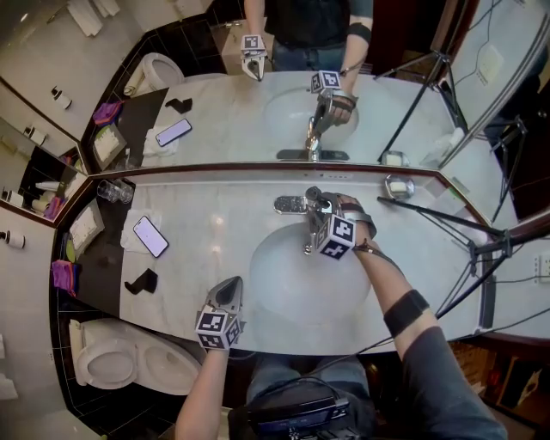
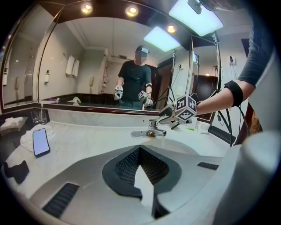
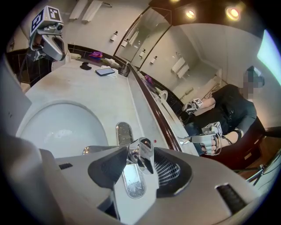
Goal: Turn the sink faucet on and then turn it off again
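We see a shiny silver faucet [image 1: 302, 206] at the back of a smooth, white, egg-shaped sink [image 1: 288, 288], just under the big mirror [image 1: 215, 112]. The sink is set in a pale stone tabletop [image 1: 215, 225] with soft cloudy marks. The right gripper [image 1: 320, 206] is at the faucet. The left gripper [image 1: 230, 290] hangs over the tabletop by the front left of the sink, well apart from the faucet. Each gripper has a cube [image 1: 337, 236] with black and white squares on it.

The right gripper view shows the faucet up close. The short metal handle [image 3: 141, 154] sits between that gripper's fingers [image 3: 170, 172], which are spread wide. The fingers are hard grey plastic with black pads covered in tiny bumps. We see a gap between the handle and one pad. On the other side we cannot tell if the pad and handle touch. A long flat metal plate [image 3: 127, 180] lies under the faucet.

In the left gripper view, that gripper's own fingers [image 2: 125, 169] are pressed together at the tips with nothing between them. They point across the tabletop to the faucet. This view also shows round glowing lamps [image 2: 131, 11] up high and a person standing in the mirror.

The head view shows the whole sink bowl from above. It also shows a white toilet [image 1: 107, 361] low on the left, a flat phone [image 1: 150, 235] lying on a white cloth [image 1: 133, 225], and a clear glass [image 1: 114, 191] near the mirror.
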{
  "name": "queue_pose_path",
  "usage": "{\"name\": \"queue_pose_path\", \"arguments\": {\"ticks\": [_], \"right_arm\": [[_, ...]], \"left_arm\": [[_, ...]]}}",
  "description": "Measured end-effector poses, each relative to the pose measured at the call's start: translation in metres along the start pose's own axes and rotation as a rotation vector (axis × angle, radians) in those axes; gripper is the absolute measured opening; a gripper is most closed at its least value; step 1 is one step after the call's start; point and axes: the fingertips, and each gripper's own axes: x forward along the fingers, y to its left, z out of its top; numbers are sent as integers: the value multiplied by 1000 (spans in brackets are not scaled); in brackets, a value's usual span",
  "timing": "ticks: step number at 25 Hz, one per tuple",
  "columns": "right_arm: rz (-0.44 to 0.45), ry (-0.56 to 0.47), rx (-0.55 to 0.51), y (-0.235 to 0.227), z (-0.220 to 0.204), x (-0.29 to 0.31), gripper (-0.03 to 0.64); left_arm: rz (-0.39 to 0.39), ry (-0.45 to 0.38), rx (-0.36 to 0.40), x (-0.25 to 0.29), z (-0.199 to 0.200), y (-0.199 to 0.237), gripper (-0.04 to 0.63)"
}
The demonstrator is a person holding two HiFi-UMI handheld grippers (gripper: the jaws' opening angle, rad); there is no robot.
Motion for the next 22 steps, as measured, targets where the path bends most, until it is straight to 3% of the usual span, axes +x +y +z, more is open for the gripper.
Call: {"name": "queue_pose_path", "arguments": {"ticks": [6,22], "right_arm": [[18,19,-58,3,-3,3,149],[-16,34,-96,8,-10,1,131]], "left_arm": [[-1,9,-12,3,-4,1,-5],[-12,14,-15,9,-5,-4,-5]]}}
